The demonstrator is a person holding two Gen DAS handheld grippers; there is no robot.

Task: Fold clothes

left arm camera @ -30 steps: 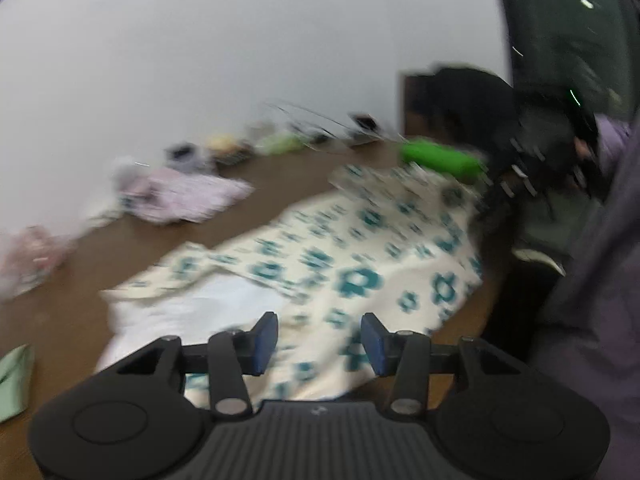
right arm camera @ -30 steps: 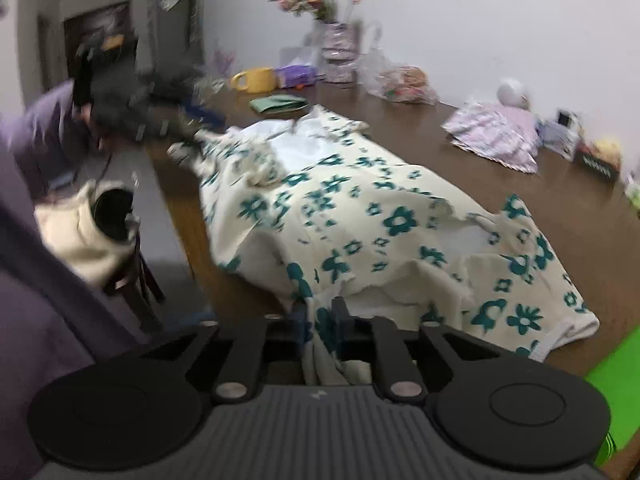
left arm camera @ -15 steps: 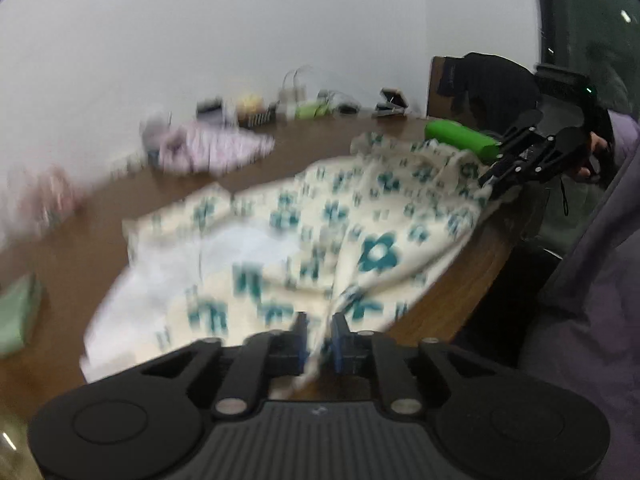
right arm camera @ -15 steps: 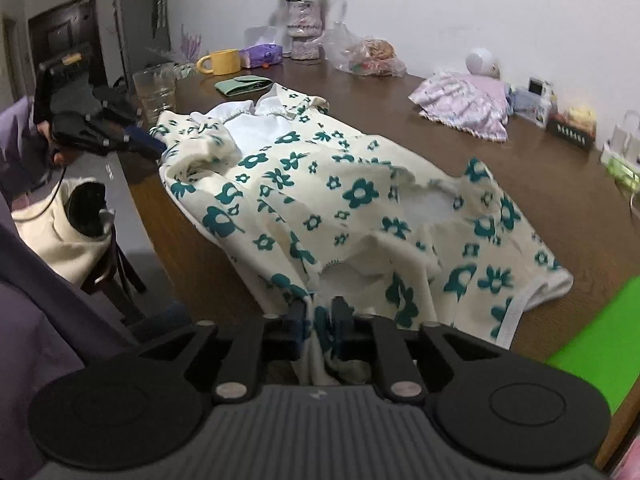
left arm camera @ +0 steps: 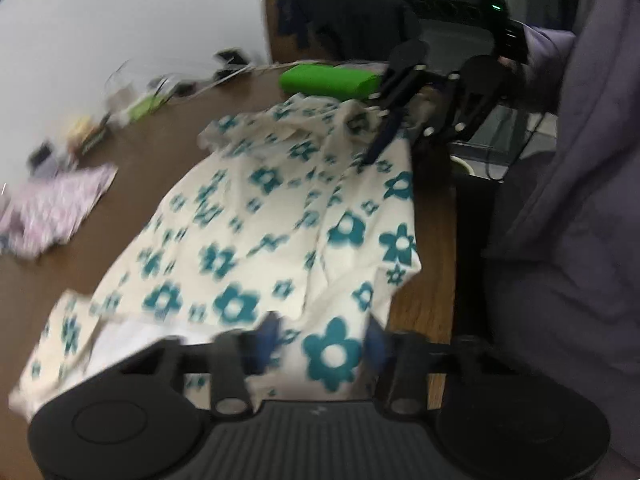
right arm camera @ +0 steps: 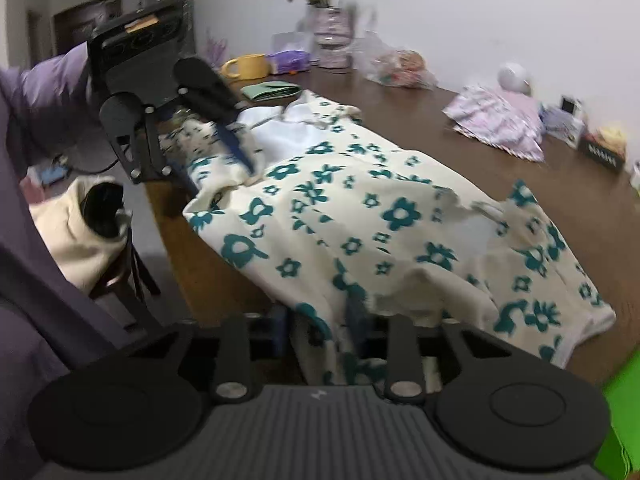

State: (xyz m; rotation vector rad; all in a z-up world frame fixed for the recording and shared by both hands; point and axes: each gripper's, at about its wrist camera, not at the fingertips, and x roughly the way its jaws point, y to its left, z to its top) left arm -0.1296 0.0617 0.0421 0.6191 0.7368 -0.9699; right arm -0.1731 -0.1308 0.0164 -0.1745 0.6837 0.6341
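A cream garment with teal flowers (left arm camera: pixel 256 220) (right arm camera: pixel 400 216) lies spread on the brown table (left arm camera: pixel 140 152) (right arm camera: pixel 580 200), its near edge over the table's front edge. My left gripper (left arm camera: pixel 322 336) (right arm camera: pixel 220 178) is at one front corner. Its jaws stand apart and are closing, and the cloth lies flat between them. At the other front corner my right gripper (right arm camera: pixel 318 324) (left arm camera: pixel 390 152) has a folded ridge of cloth filling the narrow gap between its closing jaws. The left wrist view is blurred.
A bright green item (left arm camera: pixel 328 80) (right arm camera: pixel 624 408) lies beyond the right gripper. A pink patterned cloth (right arm camera: pixel 500 120), small boxes, a bag, a flower vase (right arm camera: pixel 330 36), a yellow mug (right arm camera: pixel 246 66) and a folded green cloth (right arm camera: pixel 272 91) line the far side. A person in purple (left arm camera: pixel 580 200) stands at the front edge, beside a chair with a cream bag (right arm camera: pixel 80 224).
The left gripper's fingers, pinched together on the cloth half a second ago, now stand wider, and it has swung toward the right gripper. The right gripper's fingers have spread slightly; that hand stayed put.
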